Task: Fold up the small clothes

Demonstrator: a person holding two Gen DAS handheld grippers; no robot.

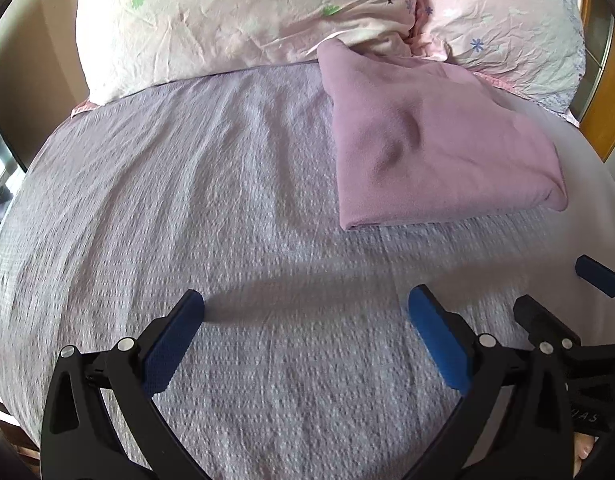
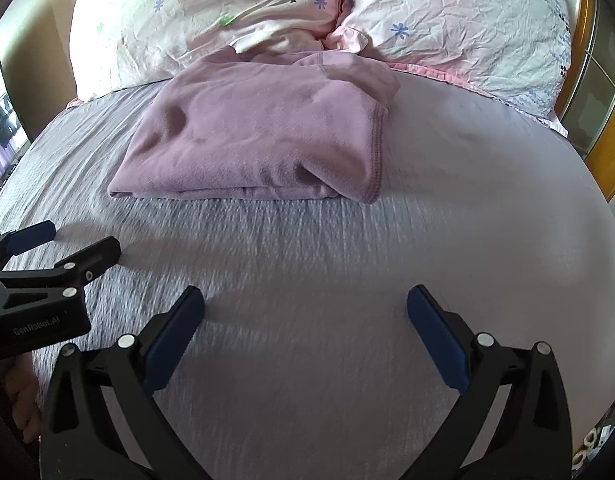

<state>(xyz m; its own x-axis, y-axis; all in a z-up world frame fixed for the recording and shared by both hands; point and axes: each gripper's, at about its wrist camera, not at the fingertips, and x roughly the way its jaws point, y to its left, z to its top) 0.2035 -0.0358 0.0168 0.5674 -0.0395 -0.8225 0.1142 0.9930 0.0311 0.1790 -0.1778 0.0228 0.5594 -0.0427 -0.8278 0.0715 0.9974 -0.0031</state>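
A pink fleece garment (image 1: 439, 148) lies folded into a flat rectangle on the grey bedspread (image 1: 187, 200), its far end against the pillows. It also shows in the right wrist view (image 2: 259, 140). My left gripper (image 1: 305, 312) is open and empty, low over the bedspread, well short of the garment. My right gripper (image 2: 305, 312) is open and empty too, in front of the garment. The right gripper's fingers (image 1: 599, 276) show at the right edge of the left wrist view. The left gripper (image 2: 67, 242) shows at the left edge of the right wrist view.
Two floral pillows (image 1: 247, 12) (image 2: 467, 20) lie across the head of the bed. A wooden frame (image 1: 607, 100) stands at the right. The bed's left edge drops off toward a wall (image 1: 31, 52).
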